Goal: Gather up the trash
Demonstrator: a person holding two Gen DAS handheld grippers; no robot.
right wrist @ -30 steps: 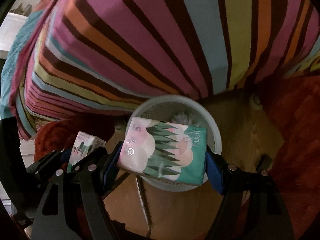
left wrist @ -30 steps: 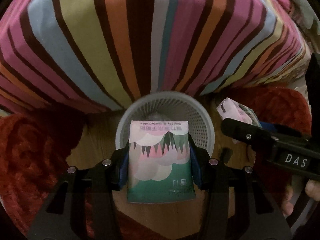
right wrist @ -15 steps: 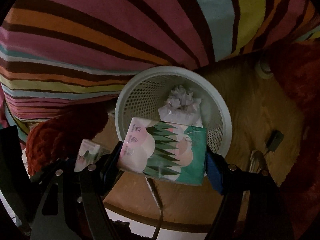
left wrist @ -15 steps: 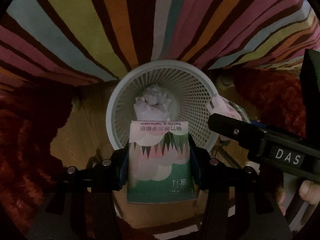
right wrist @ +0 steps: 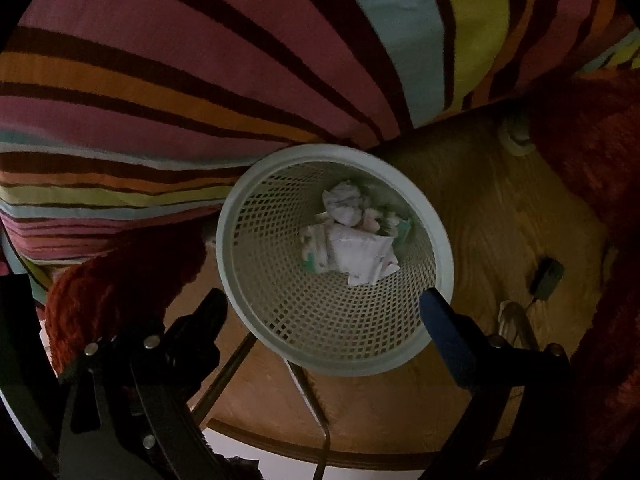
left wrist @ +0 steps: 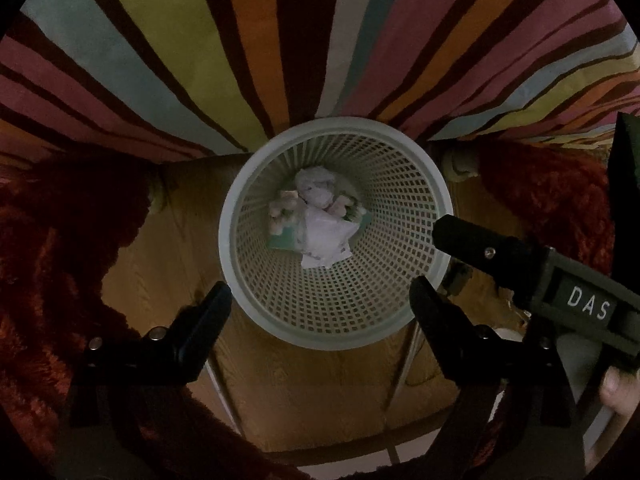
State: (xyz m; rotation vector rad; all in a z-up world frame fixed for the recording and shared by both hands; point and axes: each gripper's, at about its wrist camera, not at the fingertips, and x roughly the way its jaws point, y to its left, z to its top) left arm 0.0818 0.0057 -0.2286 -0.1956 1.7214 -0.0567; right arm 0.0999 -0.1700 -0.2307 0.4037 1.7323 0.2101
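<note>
**Two empty claws above a light basket**

Both tissue packs now lie at the bottom of the basket, so the risks from here concern the basket itself and whatever trash remains outside it.

Left wrist view: the left claw (left wrist: 320, 304) has just been opening, and its jaws stand wide apart with nothing between them. Below sits the white mesh basket (left wrist: 244, 280), holding crumpled paper (left wrist: 320, 200) on top of the tissue packs (left wrist: 282, 236). The right claw's near finger (left wrist: 472, 240) overlaps the basket's rim in this picture; whether it touches I cannot tell. A careless lift or swing could catch that rim, and a light plastic basket would likely tip and spill.

Right wrist view: the right claw (right wrist: 324, 312) has also just been opening; its jaws are apart and empty, straddling the near rim of the basket (right wrist: 240, 280). The packs (right wrist: 316, 252) rest inside beside the paper. The striped bedcover (right wrist: 200, 80) presses close against the far rim, and a thin rod or cable (right wrist: 224, 372) crosses the wooden floor (right wrist: 500, 220) nearby; either could snag a finger in this dim light.
</note>
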